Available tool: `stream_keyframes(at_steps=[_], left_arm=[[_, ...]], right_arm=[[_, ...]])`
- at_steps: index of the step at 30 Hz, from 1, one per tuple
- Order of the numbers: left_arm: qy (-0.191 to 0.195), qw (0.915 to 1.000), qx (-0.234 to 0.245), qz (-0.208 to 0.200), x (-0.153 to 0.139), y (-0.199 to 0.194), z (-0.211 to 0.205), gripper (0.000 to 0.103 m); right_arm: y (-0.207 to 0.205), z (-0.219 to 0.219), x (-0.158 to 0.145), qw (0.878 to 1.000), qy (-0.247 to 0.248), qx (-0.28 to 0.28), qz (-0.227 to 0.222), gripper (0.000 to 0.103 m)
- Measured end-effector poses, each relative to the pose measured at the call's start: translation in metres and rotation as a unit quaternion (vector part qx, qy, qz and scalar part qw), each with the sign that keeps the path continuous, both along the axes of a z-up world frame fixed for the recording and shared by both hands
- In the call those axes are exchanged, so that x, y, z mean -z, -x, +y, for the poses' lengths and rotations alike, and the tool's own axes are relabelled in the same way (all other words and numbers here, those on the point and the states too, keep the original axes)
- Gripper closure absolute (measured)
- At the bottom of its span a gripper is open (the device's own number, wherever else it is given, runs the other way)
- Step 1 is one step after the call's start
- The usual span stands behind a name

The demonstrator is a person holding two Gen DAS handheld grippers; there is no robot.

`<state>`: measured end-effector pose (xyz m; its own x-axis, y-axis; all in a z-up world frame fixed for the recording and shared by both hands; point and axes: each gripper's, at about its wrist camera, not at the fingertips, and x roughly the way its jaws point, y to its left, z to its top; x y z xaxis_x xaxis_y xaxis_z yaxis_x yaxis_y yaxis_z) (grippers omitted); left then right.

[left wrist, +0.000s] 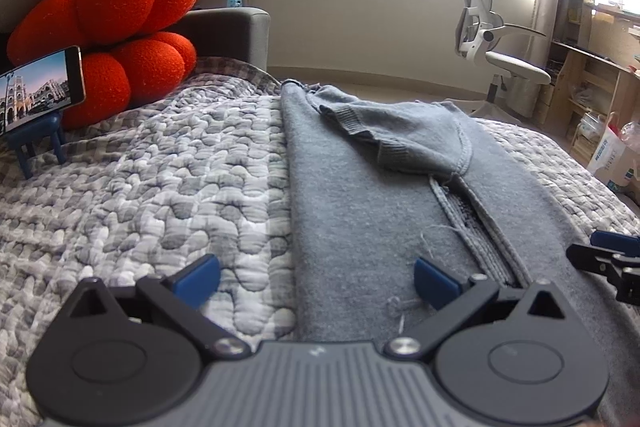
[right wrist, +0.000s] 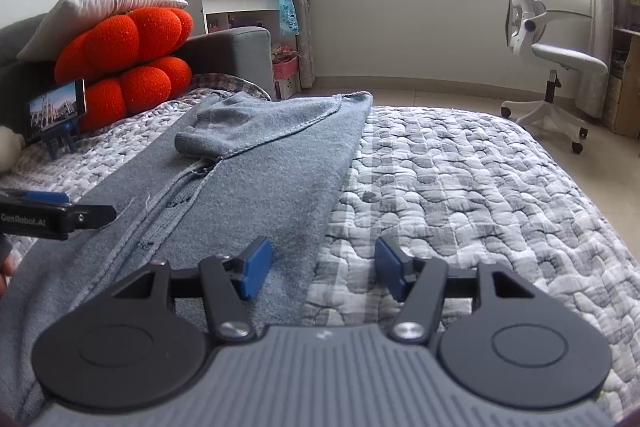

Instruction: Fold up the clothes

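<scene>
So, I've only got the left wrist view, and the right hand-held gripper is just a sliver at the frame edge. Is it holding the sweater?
Observer: No. The right hand-held gripper is open with nothing pinched, and it straddles the right edge of the grey sweater, half over the fabric and half over the quilt.
Operator: And does that right edge lie straight all the way up?
Observer: Yes. In the right wrist view it runs as one straight folded line from the gripper to the far corner, with no bunching along it.
</scene>
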<state>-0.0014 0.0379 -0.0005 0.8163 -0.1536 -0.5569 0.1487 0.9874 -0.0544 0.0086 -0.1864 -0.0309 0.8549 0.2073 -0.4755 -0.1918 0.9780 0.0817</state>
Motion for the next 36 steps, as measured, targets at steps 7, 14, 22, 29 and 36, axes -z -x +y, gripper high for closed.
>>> stream_keyframes(at_steps=[7, 14, 22, 29, 36], left_arm=[[-0.002, 1.0, 0.005, -0.005, 0.001, 0.005, -0.001, 0.0], [0.012, 0.9998, 0.011, -0.008, 0.002, 0.008, 0.004, 0.0], [0.004, 0.9998, 0.014, -0.009, 0.002, 0.009, 0.002, 0.0], [-0.009, 0.9997, 0.011, -0.02, 0.005, 0.012, -0.002, 0.0], [0.002, 0.9997, 0.013, -0.021, 0.005, 0.013, 0.002, 0.0]], right_arm=[[-0.001, 0.002, 0.0, 1.0, 0.007, 0.002, 0.004, 0.041], [-0.002, 0.004, 0.0, 1.0, 0.015, 0.002, 0.01, 0.029], [-0.005, 0.004, 0.0, 1.0, 0.017, -0.009, 0.02, 0.009], [-0.006, 0.007, 0.001, 0.999, 0.024, -0.012, 0.02, 0.006], [-0.008, 0.008, 0.0, 0.999, 0.029, -0.017, 0.029, 0.0]])
